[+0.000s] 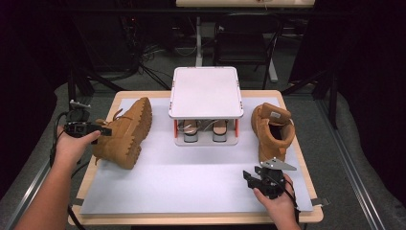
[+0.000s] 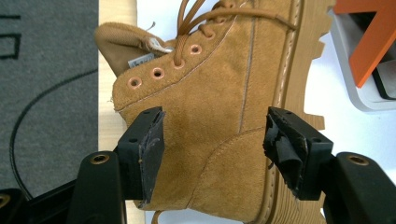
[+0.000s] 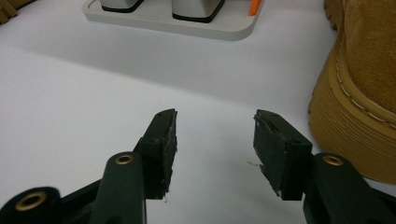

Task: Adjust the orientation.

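Straddling the tan boot (image 2: 210, 130), left tool (image 2: 212, 154) spread wide, tongue label (image 2: 140, 60) unreadable, right tool (image 3: 215, 149) released.

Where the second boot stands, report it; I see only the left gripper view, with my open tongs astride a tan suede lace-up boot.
Observer: The second tan suede boot stands upright on its sole at the right side of the white table mat, right of the white two-shelf rack with orange posts.
Operator: Give me the state of the right tongs.
Observer: The right tongs are open and hold nothing, low over the mat, just short of that boot's sole.
Operator: Now say how my boot lies.
Observer: From the high view, the first boot, with the left tongs astride it, lies on its side with its sole turned toward the rack.
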Demonstrator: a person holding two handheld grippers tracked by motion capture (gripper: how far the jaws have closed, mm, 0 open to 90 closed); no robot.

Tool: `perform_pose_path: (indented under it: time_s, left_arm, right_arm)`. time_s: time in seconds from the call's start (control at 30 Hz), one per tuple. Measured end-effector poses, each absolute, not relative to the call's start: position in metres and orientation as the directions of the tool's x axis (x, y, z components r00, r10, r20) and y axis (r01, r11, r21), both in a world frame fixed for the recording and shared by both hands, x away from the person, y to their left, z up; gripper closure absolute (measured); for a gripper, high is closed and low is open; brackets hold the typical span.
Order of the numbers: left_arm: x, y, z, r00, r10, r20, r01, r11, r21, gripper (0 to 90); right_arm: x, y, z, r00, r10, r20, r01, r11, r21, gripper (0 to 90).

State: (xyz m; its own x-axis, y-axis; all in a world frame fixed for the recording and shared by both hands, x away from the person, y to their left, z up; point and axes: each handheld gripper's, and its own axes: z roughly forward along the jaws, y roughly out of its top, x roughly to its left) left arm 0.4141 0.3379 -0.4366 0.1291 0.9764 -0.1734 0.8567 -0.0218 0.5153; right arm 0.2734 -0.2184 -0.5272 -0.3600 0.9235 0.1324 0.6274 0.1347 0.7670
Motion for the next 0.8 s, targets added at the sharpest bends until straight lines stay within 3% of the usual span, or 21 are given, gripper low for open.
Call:
perform_pose_path:
  time_s: [0.5,0.8]
  left_arm:
    - [0.433,0.353,-0.453,0.061,0.977,-0.205,0.901,0.034,0.433,32.4]
    - [0.438,0.351,-0.459,0.041,0.983,-0.177,0.913,0.035,0.407,29.8]
  right_arm:
    - [0.275,-0.221,-0.529,-0.354,0.926,0.133,0.633,0.132,0.763,48.9]
    - [0.275,-0.222,-0.529,-0.355,0.924,0.139,0.632,0.128,0.765,48.5]
